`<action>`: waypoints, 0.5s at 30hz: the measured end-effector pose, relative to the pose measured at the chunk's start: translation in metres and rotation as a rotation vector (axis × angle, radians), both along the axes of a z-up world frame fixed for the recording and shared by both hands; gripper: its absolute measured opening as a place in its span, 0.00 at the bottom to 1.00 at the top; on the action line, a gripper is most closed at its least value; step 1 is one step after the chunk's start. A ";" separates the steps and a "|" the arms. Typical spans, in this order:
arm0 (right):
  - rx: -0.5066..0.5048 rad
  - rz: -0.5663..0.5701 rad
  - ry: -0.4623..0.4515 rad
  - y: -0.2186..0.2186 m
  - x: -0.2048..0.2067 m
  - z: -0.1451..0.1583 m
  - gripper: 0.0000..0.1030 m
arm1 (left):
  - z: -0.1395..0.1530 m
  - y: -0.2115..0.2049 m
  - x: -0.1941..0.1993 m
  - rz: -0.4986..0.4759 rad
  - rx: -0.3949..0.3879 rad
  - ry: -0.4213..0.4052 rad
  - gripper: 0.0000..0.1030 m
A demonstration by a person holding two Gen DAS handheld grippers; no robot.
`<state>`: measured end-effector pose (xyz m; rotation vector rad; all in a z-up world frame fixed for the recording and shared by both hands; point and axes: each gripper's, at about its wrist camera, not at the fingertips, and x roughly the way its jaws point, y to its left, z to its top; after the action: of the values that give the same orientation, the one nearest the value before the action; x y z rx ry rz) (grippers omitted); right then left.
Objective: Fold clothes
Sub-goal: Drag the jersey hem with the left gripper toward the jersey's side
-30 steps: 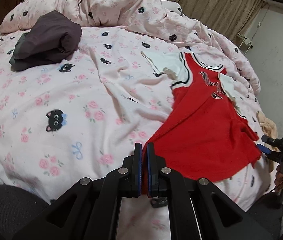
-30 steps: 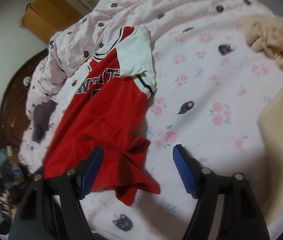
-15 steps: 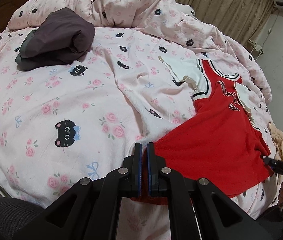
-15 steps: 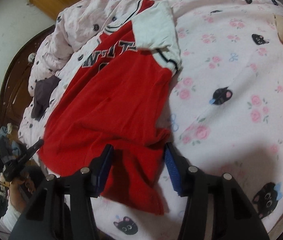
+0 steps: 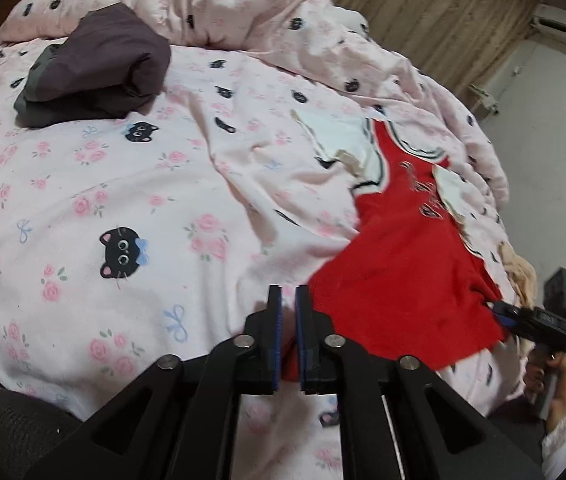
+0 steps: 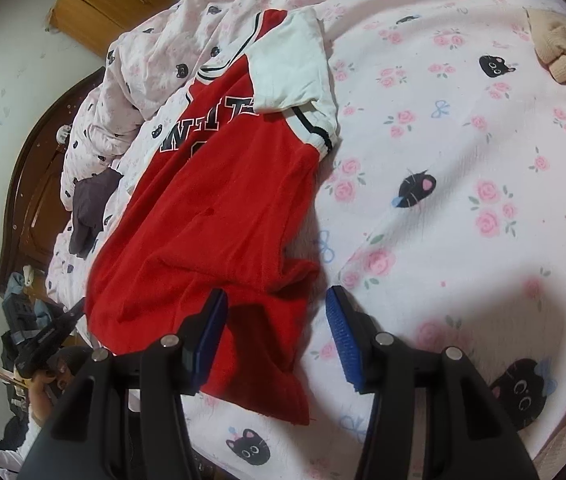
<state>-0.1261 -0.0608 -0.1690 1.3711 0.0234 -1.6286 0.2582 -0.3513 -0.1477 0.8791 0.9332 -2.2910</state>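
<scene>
A red jersey [image 5: 403, 280] with white sleeves and black lettering lies spread on the pink cat-print bed; it also shows in the right wrist view [image 6: 219, 208]. My left gripper [image 5: 287, 296] is shut on the jersey's bottom left hem corner, with red cloth between the pads. My right gripper [image 6: 277, 300] is open, its jaws astride the bunched bottom right hem corner. The right gripper also shows in the left wrist view [image 5: 501, 312], at the hem's far corner.
A folded dark grey garment [image 5: 95, 68] lies at the back left of the bed [image 5: 103, 184]. A rumpled duvet [image 5: 267, 12] lies along the back. A beige garment [image 6: 563, 44] lies at the right. A wooden cabinet [image 6: 103, 4] and headboard [image 6: 31, 184] stand beyond.
The jersey has been drawn flatter, its hem stretched between the grippers. My right gripper has moved onto the bottom right corner, narrowed, then opened wider again. The left stays shut.
</scene>
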 end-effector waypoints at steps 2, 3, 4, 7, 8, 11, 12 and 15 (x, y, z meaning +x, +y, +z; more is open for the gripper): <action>-0.001 -0.005 0.002 0.001 -0.001 0.000 0.52 | 0.002 0.001 0.003 -0.005 0.019 0.016 0.41; -0.001 -0.005 0.002 0.001 -0.001 0.000 0.52 | 0.004 0.000 0.005 -0.010 0.026 0.031 0.50; -0.001 -0.005 0.002 0.000 -0.001 0.000 0.52 | 0.006 0.000 0.008 -0.014 0.033 0.047 0.51; 0.000 -0.004 0.003 0.000 0.000 0.000 0.52 | 0.010 -0.001 0.014 -0.056 0.060 0.097 0.51; 0.000 -0.003 0.004 0.000 0.000 0.000 0.52 | 0.011 -0.002 0.015 -0.073 0.069 0.113 0.51; 0.002 -0.002 0.007 -0.001 0.000 0.000 0.52 | 0.006 -0.003 0.009 -0.124 0.100 0.105 0.51; 0.003 0.000 0.008 -0.001 0.001 0.000 0.53 | 0.002 -0.003 0.004 -0.134 0.108 0.084 0.51; 0.006 0.007 0.015 -0.003 0.003 0.000 0.55 | -0.010 -0.002 -0.008 -0.140 0.104 0.033 0.51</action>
<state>-0.1235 -0.0635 -0.1689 1.3623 0.0421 -1.6346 0.2505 -0.3537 -0.1573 0.9811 1.0427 -2.3993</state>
